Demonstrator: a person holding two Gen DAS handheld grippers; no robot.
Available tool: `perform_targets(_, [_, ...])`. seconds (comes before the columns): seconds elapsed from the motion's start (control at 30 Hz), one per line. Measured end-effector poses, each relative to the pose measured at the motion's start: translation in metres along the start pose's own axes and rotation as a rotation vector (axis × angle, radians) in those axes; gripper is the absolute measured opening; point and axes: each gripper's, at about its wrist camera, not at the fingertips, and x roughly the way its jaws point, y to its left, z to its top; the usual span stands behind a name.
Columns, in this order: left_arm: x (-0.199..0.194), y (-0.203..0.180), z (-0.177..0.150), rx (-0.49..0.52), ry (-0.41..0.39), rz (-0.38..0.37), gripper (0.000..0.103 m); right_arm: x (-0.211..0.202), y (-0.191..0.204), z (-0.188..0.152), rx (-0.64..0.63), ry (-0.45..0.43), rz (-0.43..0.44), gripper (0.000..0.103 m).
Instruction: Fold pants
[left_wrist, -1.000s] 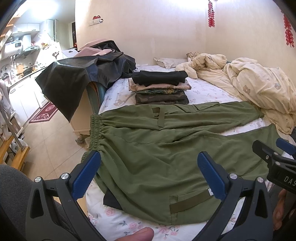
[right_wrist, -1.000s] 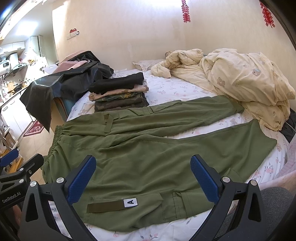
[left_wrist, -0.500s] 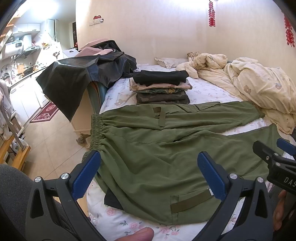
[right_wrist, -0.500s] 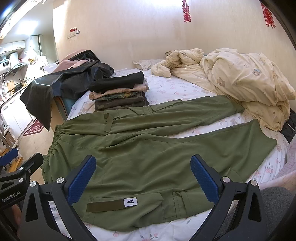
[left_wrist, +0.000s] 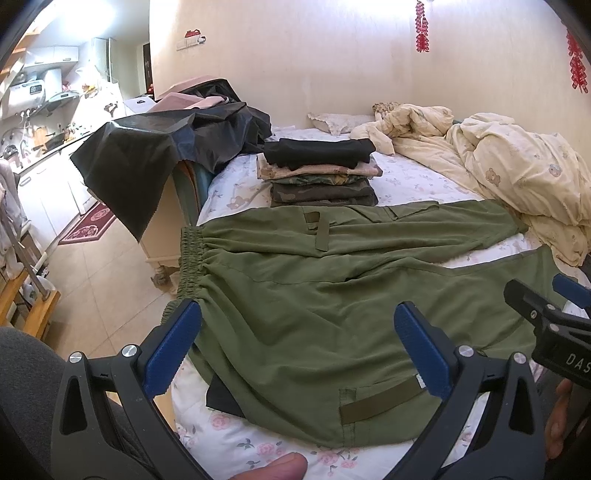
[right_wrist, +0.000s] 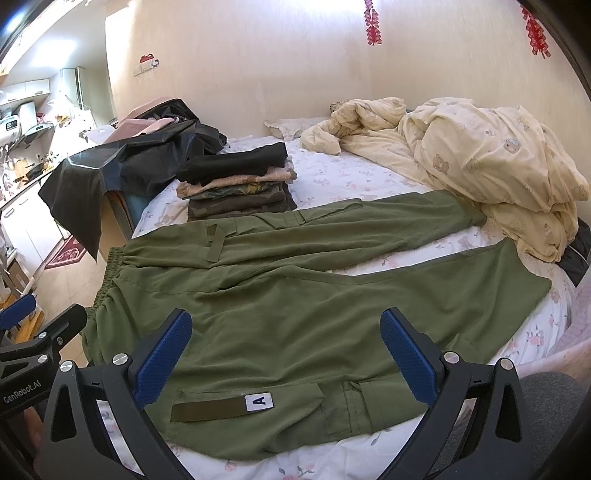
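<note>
Green pants (left_wrist: 332, 295) flat, legs spread

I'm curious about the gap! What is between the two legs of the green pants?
Between the legs of the green pants shows only a bare wedge of the flowered bedsheet, clearest in the right wrist view.

We see only a corner of a dark cloth (left_wrist: 221, 400) poking out from under the pants (left_wrist: 332, 314), and the far leg's cuff is tucked behind the quilt (left_wrist: 517, 173). The right gripper (left_wrist: 546, 317) is cut off by the left view's edge. The kitchen shelves (left_wrist: 37, 88) are too small and glared to read.
</note>
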Motion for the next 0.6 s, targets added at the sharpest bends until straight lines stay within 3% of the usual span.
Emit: perform_targets(0.6, [0.0009, -0.0007, 0.0012, -0.003, 0.0, 0.006, 0.103, 0.0007, 0.0001, -0.0003, -0.004, 0.005, 0.001, 0.103])
